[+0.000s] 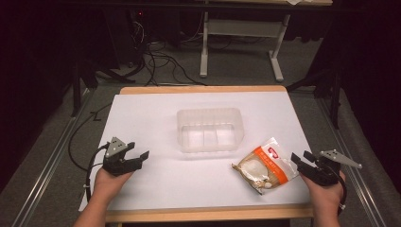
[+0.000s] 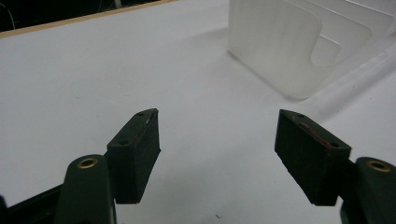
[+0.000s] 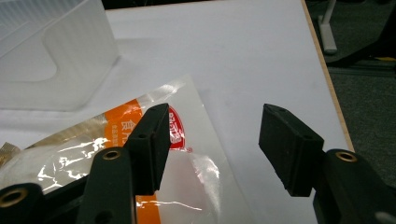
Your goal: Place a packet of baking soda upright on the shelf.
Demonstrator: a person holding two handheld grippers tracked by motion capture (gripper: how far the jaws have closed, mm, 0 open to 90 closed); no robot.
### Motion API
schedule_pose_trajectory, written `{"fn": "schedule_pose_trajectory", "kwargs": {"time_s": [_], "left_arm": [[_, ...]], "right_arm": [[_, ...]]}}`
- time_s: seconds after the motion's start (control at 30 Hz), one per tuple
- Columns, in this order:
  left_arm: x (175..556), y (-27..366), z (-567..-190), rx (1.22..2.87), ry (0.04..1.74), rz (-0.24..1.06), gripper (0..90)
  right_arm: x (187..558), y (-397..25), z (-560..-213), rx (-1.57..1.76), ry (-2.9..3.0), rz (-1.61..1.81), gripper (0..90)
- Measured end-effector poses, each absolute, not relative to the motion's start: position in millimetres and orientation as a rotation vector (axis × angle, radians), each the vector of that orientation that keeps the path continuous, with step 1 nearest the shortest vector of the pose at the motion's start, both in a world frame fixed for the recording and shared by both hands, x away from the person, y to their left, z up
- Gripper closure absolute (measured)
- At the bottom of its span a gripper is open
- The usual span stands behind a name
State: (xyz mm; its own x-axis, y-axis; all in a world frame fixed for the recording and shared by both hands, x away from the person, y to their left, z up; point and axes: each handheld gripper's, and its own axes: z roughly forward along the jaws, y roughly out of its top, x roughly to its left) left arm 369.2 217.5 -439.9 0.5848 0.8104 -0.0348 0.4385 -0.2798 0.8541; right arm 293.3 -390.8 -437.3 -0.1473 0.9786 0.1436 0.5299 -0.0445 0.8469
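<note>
A clear plastic snack packet (image 1: 263,165) with an orange label lies flat at the front right of the white table (image 1: 156,118). My right gripper (image 1: 300,158) is open just right of it; in the right gripper view (image 3: 212,140) one jaw hangs over the packet (image 3: 116,154) and the other over bare table. A translucent plastic bin (image 1: 209,130) stands empty at the table's middle. My left gripper (image 1: 138,152) is open at the front left, with nothing between its jaws (image 2: 217,149). The bin (image 2: 289,42) shows ahead and to the right in the left gripper view.
The table's wooden edge (image 1: 203,213) runs along the front. Beyond the far edge, cables (image 1: 161,61) lie on the floor beside a white desk frame (image 1: 241,42). Metal rails (image 1: 47,165) flank both sides of the table.
</note>
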Motion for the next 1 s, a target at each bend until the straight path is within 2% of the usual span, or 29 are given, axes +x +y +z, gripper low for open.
{"fn": "schedule_pose_trajectory", "kwargs": {"time_s": [0.13, 0.4, 0.57, 0.9, 1.0], "left_arm": [[369.6, 218.3, -439.6, 1.913, 1.007, 0.516, 31.3], [369.7, 216.8, -439.9, 1.919, 0.996, 0.514, 31.3], [369.8, 216.6, -440.2, 1.927, 0.993, 0.522, 31.3], [369.6, 216.0, -440.5, 1.926, 0.993, 0.52, 31.3], [369.6, 215.2, -440.8, 1.937, 0.988, 0.517, 31.4]], "right_arm": [[292.3, -387.5, -439.9, 1.616, 1.726, 1.092, 39.4], [300.0, -391.5, -457.1, 1.709, 1.786, 1.023, 40.3], [300.6, -404.5, -466.0, 1.787, 1.784, 1.037, 53.3], [299.9, -403.5, -472.5, 1.852, 1.81, 1.033, 64.3], [299.9, -403.7, -472.9, 1.865, 1.808, 1.014, 71.0]]}}
